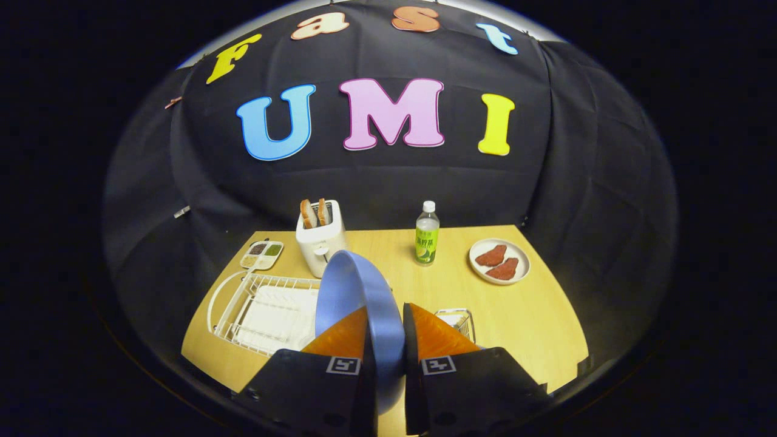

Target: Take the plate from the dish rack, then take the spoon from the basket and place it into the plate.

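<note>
Currently the gripper [386, 340] pinches the plate [358, 303] edge-on between both fingers, above the table [534, 321], right of the rack [261, 309].

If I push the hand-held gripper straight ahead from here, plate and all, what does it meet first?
Likely the toaster. The hand-held gripper is shut on the blue plate, whose top edge already overlaps the toaster's side. Depth is unclear, though.

You face a pale wooden worktop [534, 315] backed by the booth's black cloth wall [576, 182], which hangs in soft folds; bright light falls on the wood, the surroundings dark.
</note>
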`<action>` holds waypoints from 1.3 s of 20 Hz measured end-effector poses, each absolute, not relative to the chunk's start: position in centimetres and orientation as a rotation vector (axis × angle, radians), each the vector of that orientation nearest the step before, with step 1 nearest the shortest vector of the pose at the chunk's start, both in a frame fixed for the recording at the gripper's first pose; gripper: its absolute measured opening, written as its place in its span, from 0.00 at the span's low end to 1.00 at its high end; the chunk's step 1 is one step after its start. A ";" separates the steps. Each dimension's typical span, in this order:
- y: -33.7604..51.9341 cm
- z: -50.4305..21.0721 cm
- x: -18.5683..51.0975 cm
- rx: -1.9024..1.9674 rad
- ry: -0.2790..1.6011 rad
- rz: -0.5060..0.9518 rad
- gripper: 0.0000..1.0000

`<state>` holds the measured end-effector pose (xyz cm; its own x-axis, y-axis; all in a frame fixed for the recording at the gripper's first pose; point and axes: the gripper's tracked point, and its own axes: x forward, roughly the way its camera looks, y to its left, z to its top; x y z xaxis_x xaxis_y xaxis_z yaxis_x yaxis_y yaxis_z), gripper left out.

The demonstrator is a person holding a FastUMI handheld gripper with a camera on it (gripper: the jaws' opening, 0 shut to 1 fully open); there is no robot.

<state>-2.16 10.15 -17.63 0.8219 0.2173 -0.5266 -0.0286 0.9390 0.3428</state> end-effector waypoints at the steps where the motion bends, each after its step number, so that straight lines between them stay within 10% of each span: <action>1: 10.2 -18.0 -3.1 0.349 0.613 0.146 0.21; 14: 15.6 -30.6 -16.9 0.491 0.951 0.295 0.22; 26: 18.3 -37.9 -15.1 0.712 1.066 0.313 0.23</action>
<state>-15.13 18.33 -37.88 0.4676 0.5575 -0.6860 0.0972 0.7389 0.6668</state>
